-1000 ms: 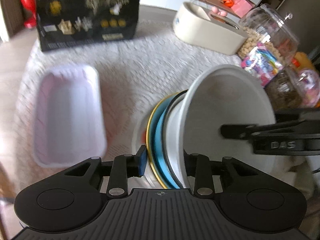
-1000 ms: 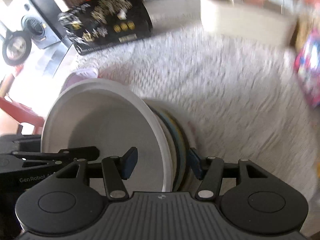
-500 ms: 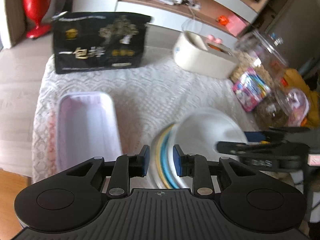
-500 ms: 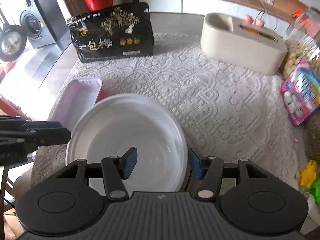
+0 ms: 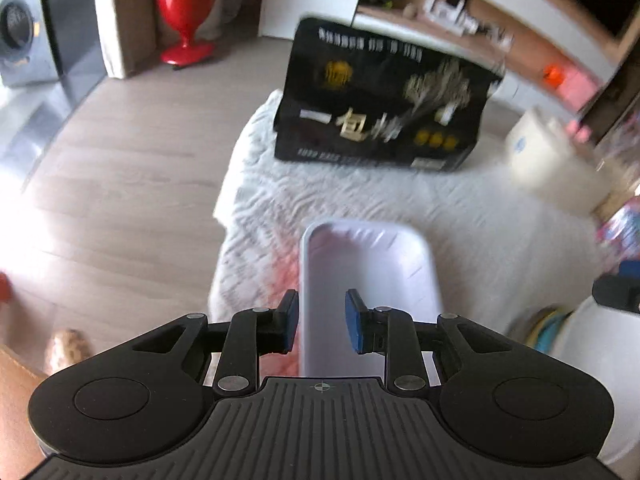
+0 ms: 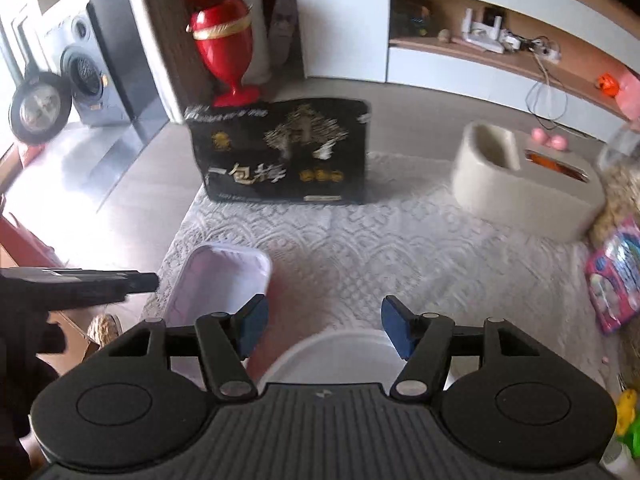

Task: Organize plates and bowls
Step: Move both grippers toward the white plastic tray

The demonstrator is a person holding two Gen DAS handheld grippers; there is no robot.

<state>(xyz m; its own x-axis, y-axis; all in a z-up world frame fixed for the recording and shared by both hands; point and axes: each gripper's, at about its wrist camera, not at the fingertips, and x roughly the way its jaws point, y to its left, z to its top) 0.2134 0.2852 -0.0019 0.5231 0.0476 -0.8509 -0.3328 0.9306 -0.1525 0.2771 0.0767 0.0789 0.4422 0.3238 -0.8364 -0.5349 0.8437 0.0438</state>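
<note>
A stack of dishes lies on the lace tablecloth: a white bowl (image 6: 336, 354) on top, with yellow and blue plate rims (image 5: 550, 326) under it at the left wrist view's right edge. My left gripper (image 5: 319, 322) is open and empty, held above a pale lilac rectangular tray (image 5: 368, 276). My right gripper (image 6: 322, 326) is open and empty, raised just above the far rim of the white bowl. The tray also shows in the right wrist view (image 6: 218, 284), left of the bowl.
A black gift box (image 6: 280, 156) stands at the table's far edge. A beige holder (image 6: 524, 184) sits far right, with a pink snack bag (image 6: 616, 276) beside it. The table's left edge (image 5: 224, 216) drops to wooden floor. A red vase (image 6: 224, 44) stands behind.
Both grippers have let go of the dish stack and pulled up and back. The left gripper has swung left over the lilac tray and opened wider. The stack now lies flat.
</note>
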